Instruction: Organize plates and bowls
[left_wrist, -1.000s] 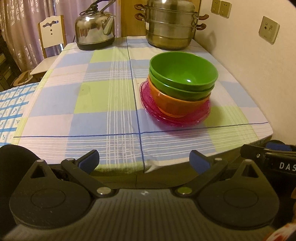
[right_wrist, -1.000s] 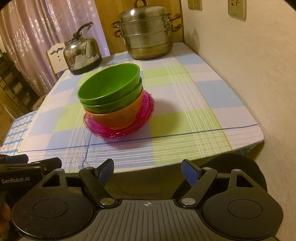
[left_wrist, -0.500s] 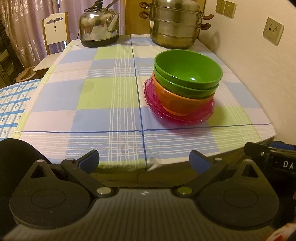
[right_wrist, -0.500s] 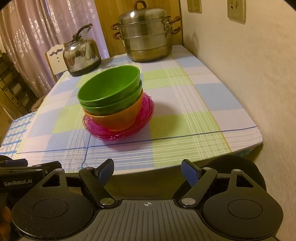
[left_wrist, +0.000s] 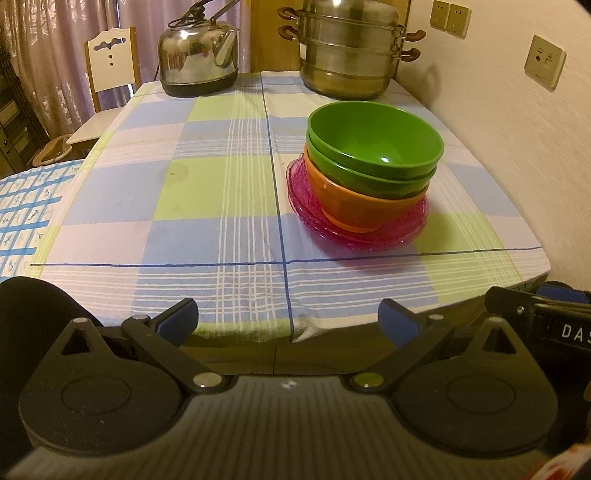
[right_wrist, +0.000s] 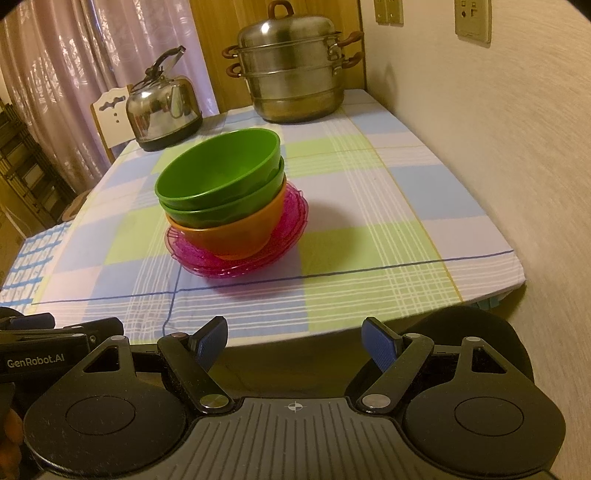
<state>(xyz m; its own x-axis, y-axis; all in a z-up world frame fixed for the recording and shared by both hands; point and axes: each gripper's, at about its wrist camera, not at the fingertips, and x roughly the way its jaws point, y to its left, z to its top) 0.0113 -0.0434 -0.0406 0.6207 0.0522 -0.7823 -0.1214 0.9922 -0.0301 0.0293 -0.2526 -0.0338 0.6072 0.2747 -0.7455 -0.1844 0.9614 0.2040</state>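
Two green bowls (left_wrist: 375, 147) (right_wrist: 218, 173) sit nested inside an orange bowl (left_wrist: 354, 206) (right_wrist: 236, 238), which stands on stacked pink plates (left_wrist: 410, 229) (right_wrist: 291, 218) on the checked tablecloth (left_wrist: 207, 206) (right_wrist: 369, 206). My left gripper (left_wrist: 288, 321) is open and empty, held off the table's near edge, left of the stack. My right gripper (right_wrist: 293, 341) is open and empty, also off the near edge, right of the stack.
A steel kettle (left_wrist: 197, 62) (right_wrist: 162, 110) and a steel steamer pot (left_wrist: 349, 48) (right_wrist: 291, 70) stand at the table's far end. A wall (left_wrist: 517, 129) (right_wrist: 498, 147) runs along the right side. A chair (left_wrist: 110, 59) stands at the far left.
Both grippers have risen slightly and edged toward the table; the stack looks a little lower and nearer in view. Both stay open. The dishes have not moved.
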